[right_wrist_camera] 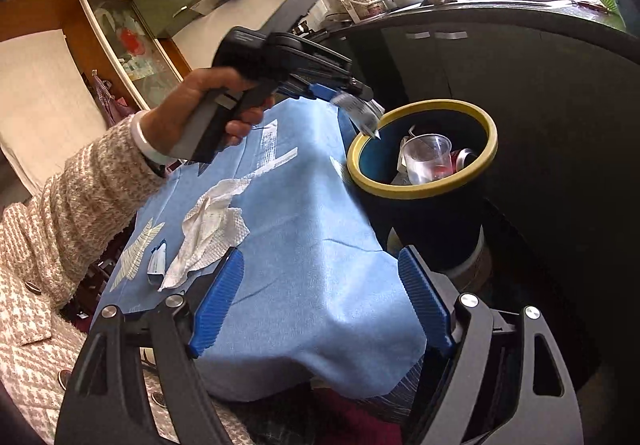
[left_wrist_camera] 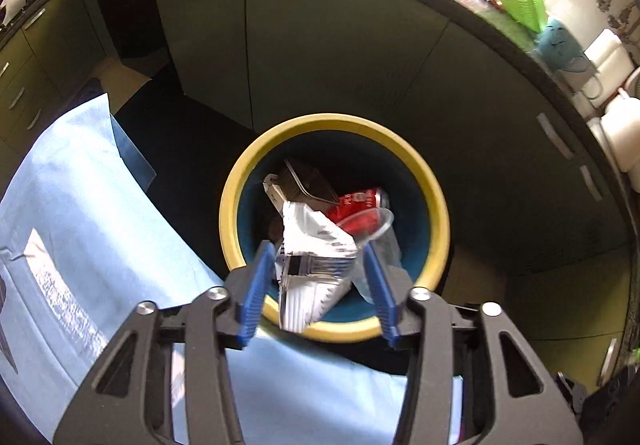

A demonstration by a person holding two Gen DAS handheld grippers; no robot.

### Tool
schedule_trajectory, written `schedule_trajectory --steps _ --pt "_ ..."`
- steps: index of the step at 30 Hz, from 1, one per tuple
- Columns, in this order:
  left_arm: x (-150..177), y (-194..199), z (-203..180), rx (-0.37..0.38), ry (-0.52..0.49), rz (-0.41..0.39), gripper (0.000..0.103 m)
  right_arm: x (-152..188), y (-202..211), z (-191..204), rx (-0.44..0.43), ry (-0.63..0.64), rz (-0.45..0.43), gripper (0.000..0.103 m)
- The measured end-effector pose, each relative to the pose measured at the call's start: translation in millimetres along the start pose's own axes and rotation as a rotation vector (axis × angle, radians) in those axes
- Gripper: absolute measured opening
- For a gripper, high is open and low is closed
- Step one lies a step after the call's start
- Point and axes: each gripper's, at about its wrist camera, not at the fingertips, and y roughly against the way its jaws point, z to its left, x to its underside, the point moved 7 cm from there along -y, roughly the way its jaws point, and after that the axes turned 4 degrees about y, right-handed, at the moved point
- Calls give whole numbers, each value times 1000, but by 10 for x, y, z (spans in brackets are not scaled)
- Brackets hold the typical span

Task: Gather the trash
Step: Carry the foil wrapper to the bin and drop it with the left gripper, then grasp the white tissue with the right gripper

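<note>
My left gripper [left_wrist_camera: 320, 265] is over the near rim of the yellow-rimmed dark blue bin [left_wrist_camera: 434, 205]. Its jaws stand apart, and a silver-white foil wrapper [left_wrist_camera: 316, 269] hangs between them without touching either blue finger, tipped toward the bin. The bin holds a red can [left_wrist_camera: 360, 205], a clear plastic cup [left_wrist_camera: 372, 223] and a dark wrapper [left_wrist_camera: 308, 181]. In the right wrist view the left gripper [right_wrist_camera: 340, 95] is beside the bin [right_wrist_camera: 424, 189], wrapper [right_wrist_camera: 362, 113] at its tip. My right gripper [right_wrist_camera: 320, 297] is open and empty above the blue cloth [right_wrist_camera: 304, 205]. A crumpled white paper towel [right_wrist_camera: 208, 233] and a small blue-white packet [right_wrist_camera: 157, 263] lie on the cloth.
The blue cloth [left_wrist_camera: 92, 213] covers a table to the left of the bin. Green kitchen cabinets [left_wrist_camera: 320, 57] stand behind the bin under a dark counter [right_wrist_camera: 520, 11] with dishes and a sink. The person's arm [right_wrist_camera: 92, 197] reaches across the table's left side.
</note>
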Motion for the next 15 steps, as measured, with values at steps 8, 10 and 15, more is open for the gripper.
schedule_trajectory --steps 8,10,15 --pt "174 547 107 62 24 -89 59 27 -25 49 -18 10 13 81" --pt "314 921 196 76 30 -168 66 15 -78 128 -34 25 22 81" --pt "885 1826 631 86 82 -387 75 -17 -355 532 -94 114 83 82"
